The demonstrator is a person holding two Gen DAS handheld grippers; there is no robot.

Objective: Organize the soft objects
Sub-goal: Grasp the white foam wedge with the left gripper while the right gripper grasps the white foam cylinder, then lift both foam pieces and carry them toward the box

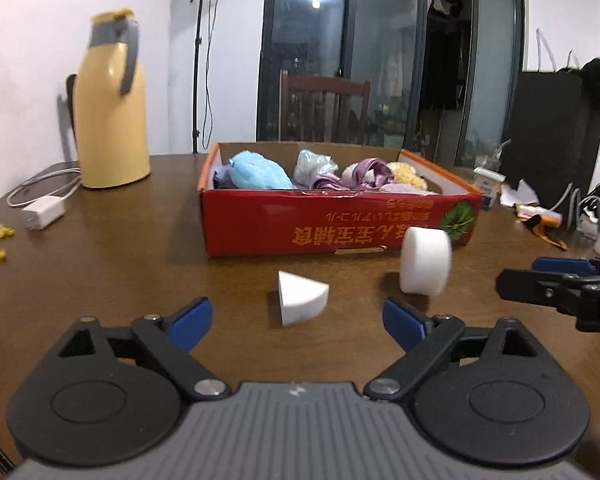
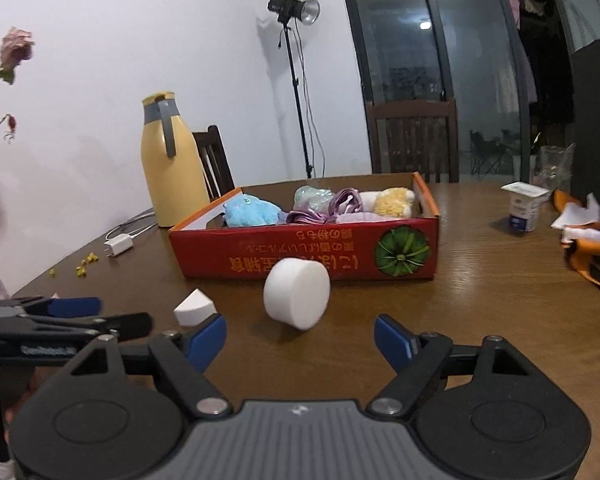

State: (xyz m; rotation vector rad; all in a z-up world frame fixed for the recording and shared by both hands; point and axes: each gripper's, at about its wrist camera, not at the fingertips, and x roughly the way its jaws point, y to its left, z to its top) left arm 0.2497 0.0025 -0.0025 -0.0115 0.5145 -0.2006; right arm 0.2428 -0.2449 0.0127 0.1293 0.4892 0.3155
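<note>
Foam wedge point(image 1: 302, 298) and foam cylinder point(image 1: 425, 260) front red box point(image 1: 340, 226)

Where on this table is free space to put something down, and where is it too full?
Bare wood lies between the yellow jug, the charger and the red box, and right of the box before the yogurt cup. It is crowded in front of the box, around the white wedge, the white cylinder and both open grippers.

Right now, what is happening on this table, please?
A person holds two open tools over the brown wooden table. The left tool faces a white wedge-shaped foam piece, the right tool a white round foam block. Neither is gripped yet. The red cardboard box already holds plush toys.
</note>
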